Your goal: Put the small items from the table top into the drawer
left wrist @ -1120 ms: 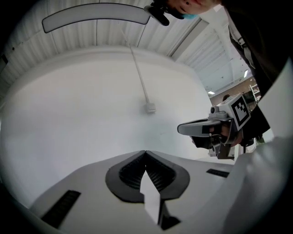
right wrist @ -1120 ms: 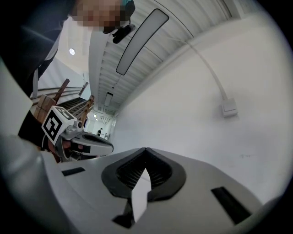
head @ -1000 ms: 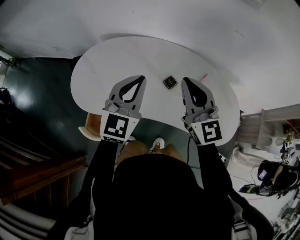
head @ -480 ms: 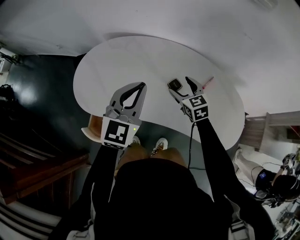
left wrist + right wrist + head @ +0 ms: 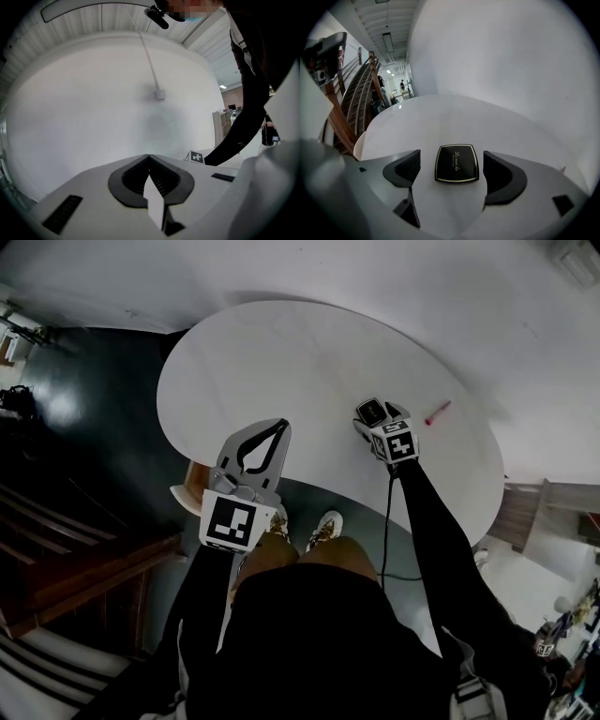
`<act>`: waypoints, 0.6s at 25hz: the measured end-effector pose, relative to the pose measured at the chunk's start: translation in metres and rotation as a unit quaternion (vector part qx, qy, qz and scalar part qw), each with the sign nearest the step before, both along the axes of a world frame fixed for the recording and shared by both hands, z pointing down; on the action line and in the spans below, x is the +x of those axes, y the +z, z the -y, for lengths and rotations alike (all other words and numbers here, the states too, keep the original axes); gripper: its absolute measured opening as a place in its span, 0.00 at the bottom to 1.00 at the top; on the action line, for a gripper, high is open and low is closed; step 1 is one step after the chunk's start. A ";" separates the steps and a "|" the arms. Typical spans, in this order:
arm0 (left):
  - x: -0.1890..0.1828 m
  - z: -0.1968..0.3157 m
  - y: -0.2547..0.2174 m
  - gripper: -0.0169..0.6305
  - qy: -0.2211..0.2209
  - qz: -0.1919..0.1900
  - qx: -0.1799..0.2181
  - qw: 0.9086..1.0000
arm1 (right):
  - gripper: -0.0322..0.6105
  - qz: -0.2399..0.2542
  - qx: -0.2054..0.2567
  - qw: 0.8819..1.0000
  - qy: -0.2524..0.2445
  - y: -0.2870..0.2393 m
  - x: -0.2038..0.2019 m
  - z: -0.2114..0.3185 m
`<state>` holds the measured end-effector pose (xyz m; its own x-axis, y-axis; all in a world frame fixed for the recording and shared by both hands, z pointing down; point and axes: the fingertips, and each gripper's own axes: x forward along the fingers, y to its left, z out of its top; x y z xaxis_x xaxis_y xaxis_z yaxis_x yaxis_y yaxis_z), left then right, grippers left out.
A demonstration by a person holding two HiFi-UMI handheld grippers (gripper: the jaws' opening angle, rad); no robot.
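Note:
A black square compact (image 5: 456, 163) with a gold rim lies flat on the white rounded table (image 5: 281, 362). My right gripper (image 5: 453, 169) is down at the table with one jaw on each side of the compact (image 5: 369, 410). Its jaws have just been opening and stand wide, with a gap between each pad and the compact. A small red stick-like item (image 5: 437, 412) lies to the right of my right gripper (image 5: 377, 418). My left gripper (image 5: 255, 448) hangs over the table's near edge, shut and empty; in its own view the tips (image 5: 149, 158) meet.
A tan rounded thing (image 5: 186, 495) pokes out under the table's near-left edge; what it is I cannot tell. Dark floor and wooden stair rails (image 5: 56, 559) lie to the left. A white wall (image 5: 117, 103) stands behind the table. A black cable (image 5: 384, 531) hangs by my right arm.
My right gripper dropped from above down onto the table around the compact, and its jaws went from shut to wide open. My left gripper sank a little.

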<state>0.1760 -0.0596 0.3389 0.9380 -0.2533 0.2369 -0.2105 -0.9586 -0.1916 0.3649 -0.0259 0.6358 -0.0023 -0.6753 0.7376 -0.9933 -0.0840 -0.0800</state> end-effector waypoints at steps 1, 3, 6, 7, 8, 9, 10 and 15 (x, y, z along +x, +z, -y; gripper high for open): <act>-0.002 0.002 0.002 0.05 -0.003 0.001 -0.002 1.000 | 0.66 0.004 -0.006 1.000 0.003 0.006 0.002 0.000; -0.004 0.006 0.005 0.05 -0.008 0.007 -0.001 1.000 | 0.66 0.006 -0.019 1.000 0.005 0.017 0.007 0.000; -0.008 0.010 0.007 0.05 -0.012 0.006 -0.007 1.000 | 0.66 0.000 -0.033 0.999 0.001 0.026 0.010 0.001; -0.010 0.011 0.007 0.05 -0.013 0.005 -0.009 1.000 | 0.66 -0.003 -0.035 0.999 -0.001 0.027 0.010 0.001; -0.012 0.012 0.007 0.05 -0.014 0.004 -0.010 1.000 | 0.66 -0.007 -0.038 0.999 -0.004 0.026 0.010 0.000; -0.013 0.012 0.008 0.05 -0.015 0.003 -0.012 1.000 | 0.66 -0.009 -0.043 0.999 -0.007 0.025 0.010 -0.001; -0.014 0.012 0.008 0.05 -0.014 0.002 -0.012 1.000 | 0.58 -0.011 -0.050 0.999 -0.012 0.025 0.010 -0.002; -0.017 0.010 0.009 0.05 -0.007 -0.001 -0.011 1.000 | 0.58 -0.024 -0.058 0.998 -0.030 0.021 0.006 -0.004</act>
<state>0.1592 -0.0694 0.3478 0.9346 -0.2611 0.2416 -0.2243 -0.9597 -0.1696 0.3705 -0.0222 0.6571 -0.0034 -0.5850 0.8110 -0.9992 -0.0299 -0.0258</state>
